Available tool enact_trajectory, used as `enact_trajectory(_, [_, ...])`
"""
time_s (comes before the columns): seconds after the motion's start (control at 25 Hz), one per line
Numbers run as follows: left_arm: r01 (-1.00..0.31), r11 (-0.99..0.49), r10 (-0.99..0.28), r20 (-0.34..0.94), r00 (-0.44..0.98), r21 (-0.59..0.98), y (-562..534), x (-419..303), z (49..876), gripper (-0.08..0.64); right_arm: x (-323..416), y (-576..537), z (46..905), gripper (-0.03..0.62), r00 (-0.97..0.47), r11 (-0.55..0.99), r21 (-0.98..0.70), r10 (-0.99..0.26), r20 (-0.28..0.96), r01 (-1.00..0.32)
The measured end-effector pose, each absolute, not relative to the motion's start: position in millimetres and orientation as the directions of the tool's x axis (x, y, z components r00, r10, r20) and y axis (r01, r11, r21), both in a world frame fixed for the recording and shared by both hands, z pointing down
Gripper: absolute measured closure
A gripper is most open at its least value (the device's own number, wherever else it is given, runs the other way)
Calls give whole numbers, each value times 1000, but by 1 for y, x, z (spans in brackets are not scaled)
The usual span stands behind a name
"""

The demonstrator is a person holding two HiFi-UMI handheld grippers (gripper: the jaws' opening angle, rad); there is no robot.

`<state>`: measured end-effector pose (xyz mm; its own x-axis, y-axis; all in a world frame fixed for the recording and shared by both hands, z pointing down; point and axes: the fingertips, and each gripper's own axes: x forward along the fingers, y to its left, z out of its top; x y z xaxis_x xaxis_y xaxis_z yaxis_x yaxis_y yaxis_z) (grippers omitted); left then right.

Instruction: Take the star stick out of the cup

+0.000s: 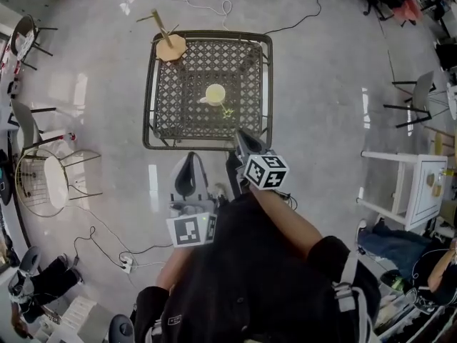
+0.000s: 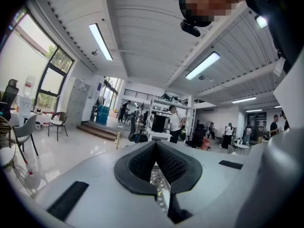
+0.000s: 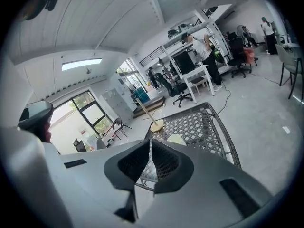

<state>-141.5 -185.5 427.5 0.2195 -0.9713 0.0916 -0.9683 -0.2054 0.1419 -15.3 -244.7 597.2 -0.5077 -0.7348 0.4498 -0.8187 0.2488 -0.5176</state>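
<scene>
In the head view a dark metal lattice desk [image 1: 161, 131] fills the upper middle of the frame on a glossy pale floor. A pale yellow cup [image 1: 215, 93] stands near the desk's centre. The star stick [image 1: 228, 113] is outside the cup and lies on the lattice just beside it, toward the lower right. Its small yellow-green star shows, but its stem is too thin to trace. A wooden disc with a rod [image 1: 170, 47] sits at the desk's upper left corner.

Both tongs are below the desk's near edge, apart from the cup and the star stick. The right tongs [image 1: 241, 136] point up toward the desk's lower right edge, with the marker cube [image 1: 265, 171] behind them. In the right gripper view the right tongs [image 3: 151, 141] have their jaws pressed together with nothing between them. Beyond them are the lattice desk [image 3: 209, 127], the cup [image 3: 175, 139] and the wooden disc with a rod [image 3: 156, 125].

The left tongs [image 1: 189, 157] are lower and further left, over the floor. In the left gripper view the left tongs [image 2: 156, 144] have their tips meeting and hold nothing. Behind them is an open hall with ceiling lights and people far off.

A white cabinet [image 1: 418, 184] stands at the right of the head view, and a wire-framed chair [image 1: 43, 181] at the left.
</scene>
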Motion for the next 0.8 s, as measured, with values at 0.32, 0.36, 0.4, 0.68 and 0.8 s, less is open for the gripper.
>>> enact_trajectory(0.32, [-974,-179,-968,152,200,139,-225,-147,453,545,-20,-278,646,567,-517,149,-586,-670,533,-796])
enact_trajectory(0.36, [-974,-176,-967,159,199,144,-228,-147,455,545,-21,-281,652,562,-519,135,-596,-662,540,-792])
enact_trajectory(0.4, [-974,-176,-966,164,199,146,-232,-147,457,545,-22,-284,657,556,-521,120,-605,-655,548,-787])
enact_trajectory(0.68, [-975,-159,-961,200,188,154,-253,-148,469,545,-22,-299,690,515,-530,54,-633,-605,595,-772])
enact_trajectory(0.8, [-976,-147,-961,211,180,159,-262,-150,474,545,-23,-303,705,506,-534,19,-647,-583,613,-762])
